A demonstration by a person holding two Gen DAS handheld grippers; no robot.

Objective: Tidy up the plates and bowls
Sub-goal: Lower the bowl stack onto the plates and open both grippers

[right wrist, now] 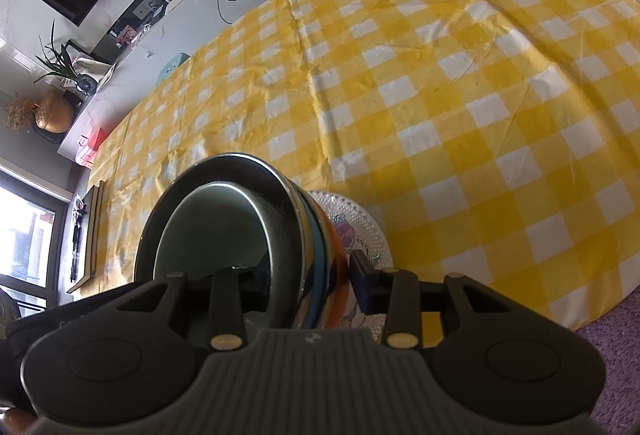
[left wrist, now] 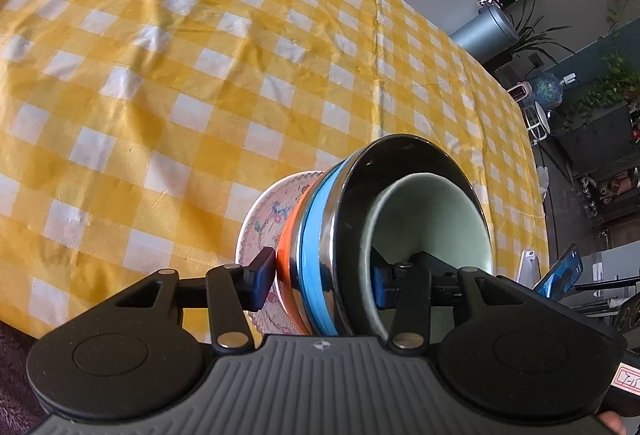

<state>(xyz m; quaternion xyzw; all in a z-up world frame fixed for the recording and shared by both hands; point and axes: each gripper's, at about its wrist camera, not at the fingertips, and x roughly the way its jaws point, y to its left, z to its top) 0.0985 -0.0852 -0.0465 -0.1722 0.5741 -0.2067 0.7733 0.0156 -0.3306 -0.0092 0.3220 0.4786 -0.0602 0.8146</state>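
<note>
Left wrist: nested bowls (left wrist: 400, 235) on a patterned plate (left wrist: 260, 219) are straddled by the left gripper (left wrist: 324, 275); whether the pads press cannot be told. Right wrist: the stack is likewise straddled by the right gripper (right wrist: 304, 275) above the checked tablecloth (right wrist: 440, 75); grip unclear.
</note>
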